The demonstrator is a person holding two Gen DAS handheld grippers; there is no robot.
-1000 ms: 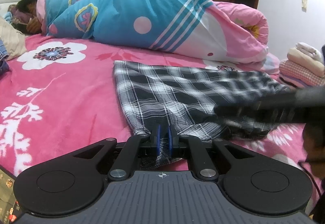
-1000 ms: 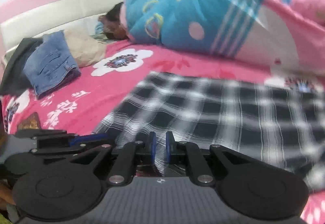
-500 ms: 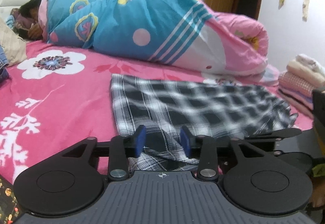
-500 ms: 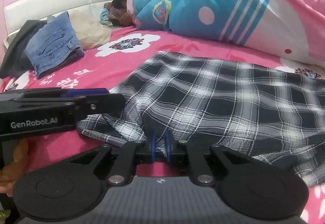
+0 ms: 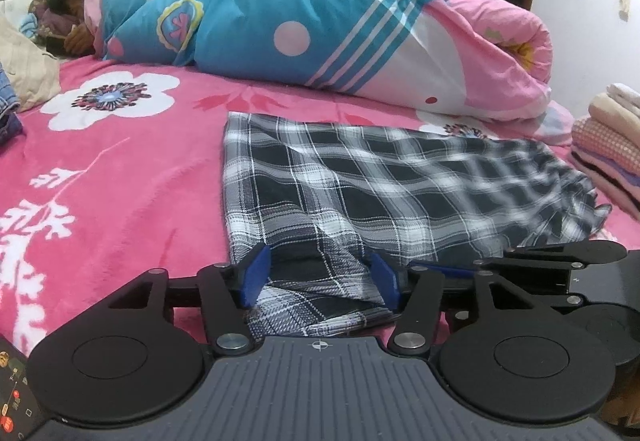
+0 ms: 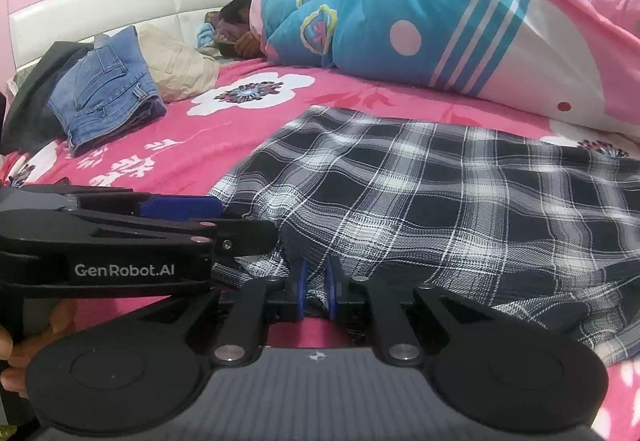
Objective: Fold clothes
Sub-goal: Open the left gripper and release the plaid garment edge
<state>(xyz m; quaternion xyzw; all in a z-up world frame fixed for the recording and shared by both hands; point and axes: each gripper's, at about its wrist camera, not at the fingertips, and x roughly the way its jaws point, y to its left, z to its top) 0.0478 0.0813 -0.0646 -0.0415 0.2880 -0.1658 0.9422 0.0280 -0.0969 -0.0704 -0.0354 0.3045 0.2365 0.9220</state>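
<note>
A black-and-white plaid garment (image 5: pixel 360 185) lies spread on the pink flowered bedspread (image 5: pixel 120 181). My left gripper (image 5: pixel 319 279) sits at its near left corner. Its jaws are opening, and the cloth's edge lies loose between the blue pads (image 5: pixel 254 273) without being pressed. My right gripper (image 6: pixel 316 289) is shut on a fold of the plaid garment (image 6: pixel 440 201) at its near edge. In the right wrist view the left gripper (image 6: pixel 240 225) shows from the side, close beside the right one.
A person lies under a blue and pink quilt (image 5: pixel 280 13) across the far side of the bed. Folded jeans (image 6: pixel 108 89) and a beige garment (image 6: pixel 176 69) rest by the headboard (image 6: pixel 100 1). A stack of folded clothes (image 5: pixel 608 145) sits at the right edge.
The left gripper's jaws have opened and let go of the plaid edge, which now lies flat between them. The right gripper has stayed shut on the fabric.
</note>
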